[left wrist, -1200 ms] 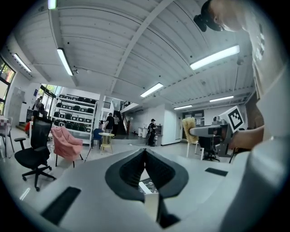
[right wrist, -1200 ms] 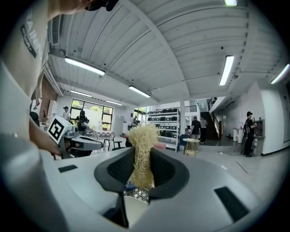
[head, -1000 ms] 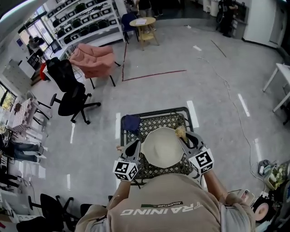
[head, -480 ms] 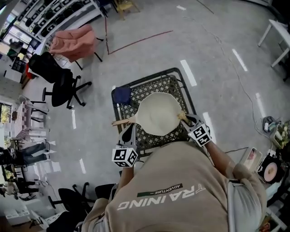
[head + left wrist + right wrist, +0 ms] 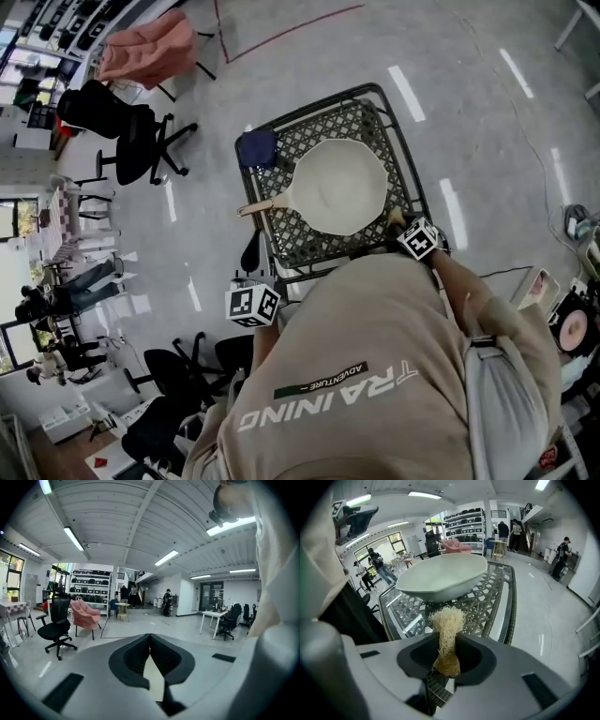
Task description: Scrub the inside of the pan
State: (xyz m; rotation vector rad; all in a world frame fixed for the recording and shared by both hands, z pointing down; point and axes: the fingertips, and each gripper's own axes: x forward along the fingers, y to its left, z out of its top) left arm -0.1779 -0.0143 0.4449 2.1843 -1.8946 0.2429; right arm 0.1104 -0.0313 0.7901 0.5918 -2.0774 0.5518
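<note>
- The right gripper has its fingers closed narrowly on a fibrous scrubber, near the pan's rim and outside the bowl.
- The left gripper has its fingers pressed together on nothing, raised off the pan's handle side.
- The person's torso hides both arms, and the scrubber's base is buried between the pads.
- The pan sits mid-table, with bare lattice all round it.
</note>
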